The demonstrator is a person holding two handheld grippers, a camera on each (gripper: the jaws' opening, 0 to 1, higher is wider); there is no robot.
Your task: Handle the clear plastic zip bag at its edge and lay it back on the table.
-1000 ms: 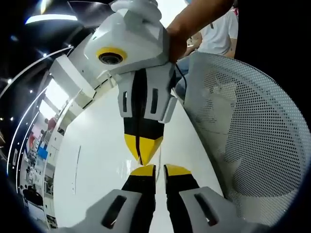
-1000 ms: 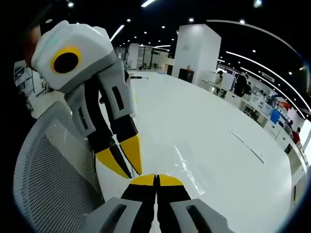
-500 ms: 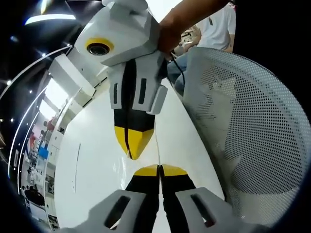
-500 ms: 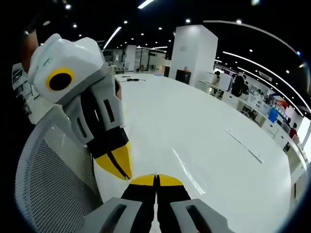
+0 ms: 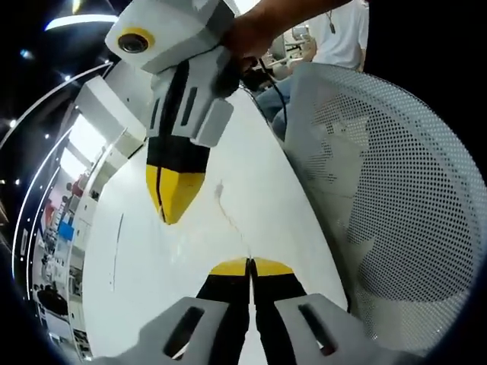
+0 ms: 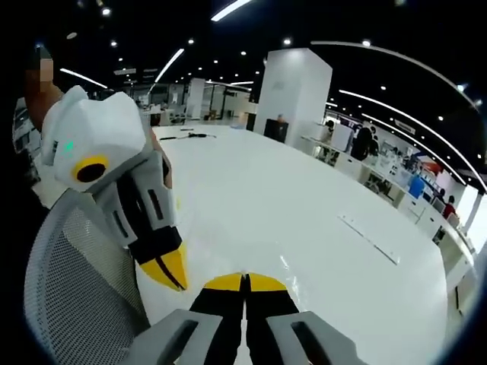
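The left gripper (image 5: 249, 264) had its jaws closed, seemingly on the near edge of the clear plastic zip bag (image 5: 224, 209), seen only as a faint crease on the white table (image 5: 137, 258). The right gripper (image 6: 244, 279) was closed too, but whether it held anything I cannot tell. I judge the laying down was nearly done; release remained.
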